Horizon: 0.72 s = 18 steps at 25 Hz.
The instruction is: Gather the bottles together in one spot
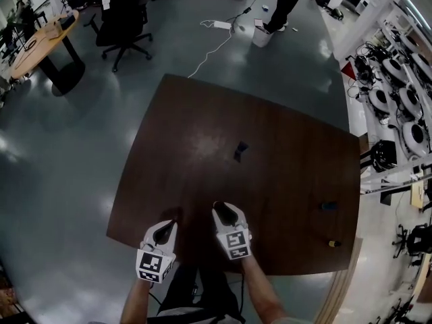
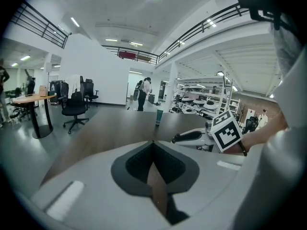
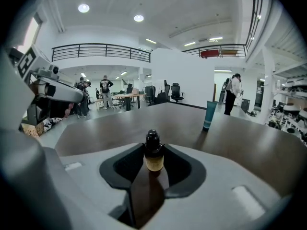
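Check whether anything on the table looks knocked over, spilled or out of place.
Nothing stands out. The small dropper bottle between the fingers of the right gripper stands upright, so does the teal tube beyond it, and the table shows no spill. Two small bottles near the table's right edge are too small to judge.

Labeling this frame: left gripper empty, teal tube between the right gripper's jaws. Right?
Not the tube. The right gripper view shows a small black-capped bottle between the right gripper jaws; the teal tube stands farther back on the table. Left gripper empty, yes.
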### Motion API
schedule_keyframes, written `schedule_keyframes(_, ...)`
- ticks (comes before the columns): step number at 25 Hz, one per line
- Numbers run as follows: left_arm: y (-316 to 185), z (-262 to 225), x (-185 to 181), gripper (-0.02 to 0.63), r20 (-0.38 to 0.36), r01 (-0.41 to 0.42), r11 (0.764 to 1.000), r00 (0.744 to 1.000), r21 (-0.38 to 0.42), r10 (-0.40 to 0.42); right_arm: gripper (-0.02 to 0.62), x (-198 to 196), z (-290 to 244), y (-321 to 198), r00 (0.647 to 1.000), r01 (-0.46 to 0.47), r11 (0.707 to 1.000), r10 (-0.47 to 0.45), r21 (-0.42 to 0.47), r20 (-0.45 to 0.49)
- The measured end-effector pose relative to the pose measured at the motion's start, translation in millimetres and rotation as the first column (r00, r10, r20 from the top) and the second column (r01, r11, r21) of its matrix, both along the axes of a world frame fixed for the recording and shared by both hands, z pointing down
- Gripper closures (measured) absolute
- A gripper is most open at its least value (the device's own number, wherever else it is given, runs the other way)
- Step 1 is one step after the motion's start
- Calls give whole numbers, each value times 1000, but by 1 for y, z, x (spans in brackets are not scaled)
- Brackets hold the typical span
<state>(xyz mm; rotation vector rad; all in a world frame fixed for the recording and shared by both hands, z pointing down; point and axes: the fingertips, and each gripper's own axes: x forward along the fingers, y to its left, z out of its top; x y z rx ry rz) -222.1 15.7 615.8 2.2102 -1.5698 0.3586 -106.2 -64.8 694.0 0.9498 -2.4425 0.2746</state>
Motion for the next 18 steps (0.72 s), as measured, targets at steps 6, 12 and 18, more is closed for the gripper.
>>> schedule_keyframes(6, -5, 0, 23, 607, -6, -55, 998, 998, -3, 55, 465, 28, 3, 11, 999, -34, 999, 34, -22, -1)
schedule_keyframes(12, -7, 0, 32, 607, -4, -81, 997, 997, -3, 81, 465, 39, 10, 26, 999, -31, 999, 30, -35, -11)
schedule_keyframes(18, -7, 2, 33, 607, 2, -85, 996, 996, -12, 85, 465, 41, 12, 27, 1000, -28, 999, 28, -16, -3)
